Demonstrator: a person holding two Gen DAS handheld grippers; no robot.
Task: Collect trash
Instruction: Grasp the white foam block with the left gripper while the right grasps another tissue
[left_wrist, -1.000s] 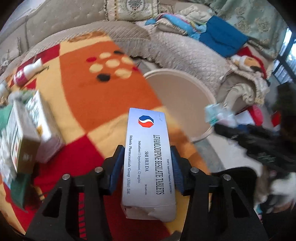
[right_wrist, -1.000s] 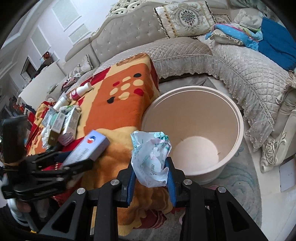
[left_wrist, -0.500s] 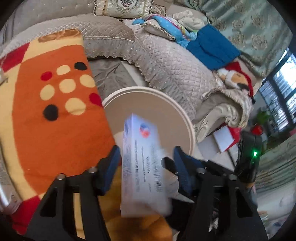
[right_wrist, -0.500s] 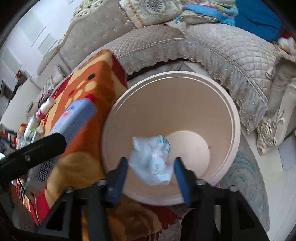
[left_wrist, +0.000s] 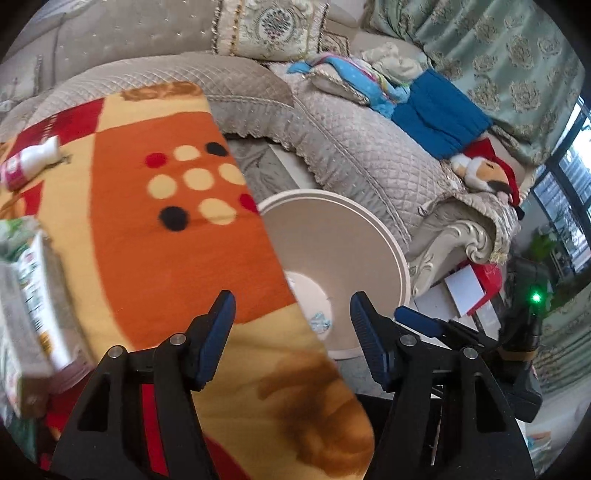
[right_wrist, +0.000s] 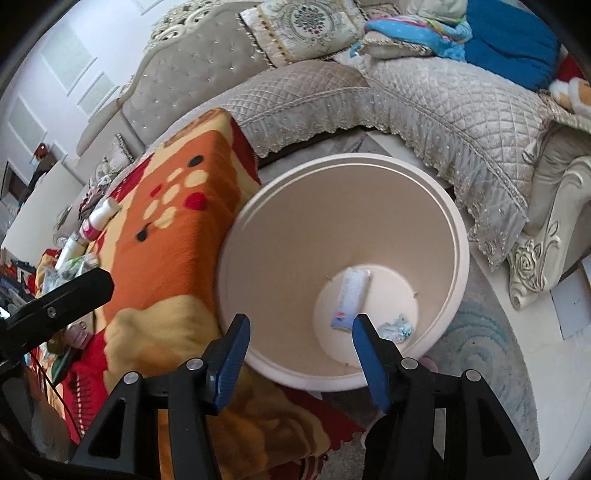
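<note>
A round cream bin (right_wrist: 458, 236) stands on the floor beside the blanket-covered table; it also shows in the left wrist view (left_wrist: 391, 240). On its bottom lie a white tablet box (right_wrist: 351, 299) and a crumpled wrapper (right_wrist: 399, 326), the wrapper also in the left wrist view (left_wrist: 320, 322). My right gripper (right_wrist: 300, 332) is open and empty over the bin's near rim. My left gripper (left_wrist: 291, 325) is open and empty over the table edge. More trash stays on the table: cartons (left_wrist: 29, 295) and a small white bottle (left_wrist: 29, 164).
An orange, yellow and red blanket (left_wrist: 155, 221) covers the table. A quilted grey sofa (right_wrist: 424, 96) with cushions and clothes curves behind the bin. A carved sofa arm (right_wrist: 535, 258) stands right of the bin. A patterned rug (right_wrist: 487, 347) lies under it.
Both grippers opened. The tablet box dropped from the left gripper and the crumpled wrapper from the right; both now lie in the bin. The left gripper pulled back over the table.
</note>
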